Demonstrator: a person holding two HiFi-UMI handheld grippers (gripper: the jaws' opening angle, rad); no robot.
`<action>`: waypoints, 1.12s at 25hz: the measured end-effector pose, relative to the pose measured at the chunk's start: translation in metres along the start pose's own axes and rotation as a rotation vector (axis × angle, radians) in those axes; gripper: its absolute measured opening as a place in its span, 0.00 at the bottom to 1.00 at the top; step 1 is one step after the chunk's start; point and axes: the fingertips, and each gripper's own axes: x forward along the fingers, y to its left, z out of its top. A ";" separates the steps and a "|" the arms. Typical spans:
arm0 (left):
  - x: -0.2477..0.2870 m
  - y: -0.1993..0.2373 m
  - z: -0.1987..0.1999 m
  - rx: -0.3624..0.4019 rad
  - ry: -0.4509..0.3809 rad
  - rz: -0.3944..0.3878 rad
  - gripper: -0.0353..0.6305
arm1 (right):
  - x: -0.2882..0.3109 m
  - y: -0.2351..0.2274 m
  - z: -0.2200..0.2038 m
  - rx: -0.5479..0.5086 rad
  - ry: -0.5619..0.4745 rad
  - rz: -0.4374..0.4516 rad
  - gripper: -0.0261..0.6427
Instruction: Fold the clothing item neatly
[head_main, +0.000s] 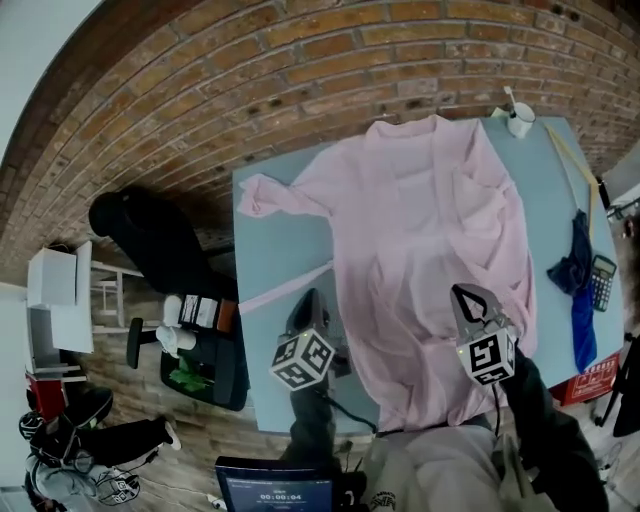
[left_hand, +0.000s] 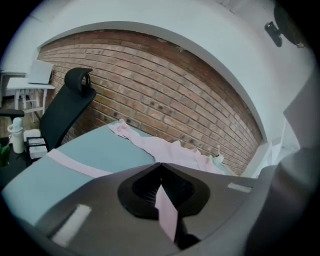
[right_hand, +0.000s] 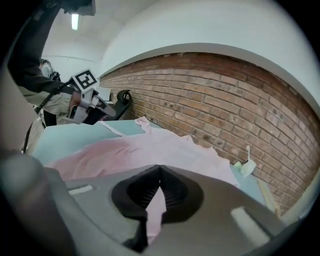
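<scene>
Two grippers worked closest to the person, both closed. The left gripper (left_hand: 160, 166) had its jaws pressed together on a narrow pink strip (left_hand: 167, 212); whether that strip was part of the garment could not be told. The right gripper (right_hand: 160, 169) was clamped on a fold of the pink garment (head_main: 420, 230) by its near hem. That hem was partly hidden behind the gripper and the person's sleeve.

A screen (head_main: 275, 492), cut off by the bottom of the head view, showed a row of digits too small to trust. White print on a red box (head_main: 592, 378) off the table's right side was also unreadable.

The garment lay spread over the light blue table (head_main: 265, 230), collar toward the brick wall (head_main: 300, 60), one sleeve reaching the far-left corner. The other sleeve could not be made out. Bare tabletop lay left of the garment, with a narrower margin on the right, where a blue cloth (head_main: 580, 300) and a calculator (head_main: 602, 282) sat at the edge. A white cup (head_main: 520, 122) stood at the far-right corner, and a black chair (head_main: 150, 235) was beside the left edge.
</scene>
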 end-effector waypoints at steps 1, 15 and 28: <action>0.008 0.016 0.010 0.004 -0.001 0.025 0.07 | 0.004 0.008 0.002 0.037 -0.003 0.012 0.04; 0.213 0.125 0.097 0.010 0.066 0.116 0.41 | 0.071 0.032 -0.001 0.186 0.092 0.028 0.04; 0.297 0.178 0.109 0.285 0.264 0.277 0.52 | 0.091 0.020 -0.023 0.244 0.146 0.027 0.04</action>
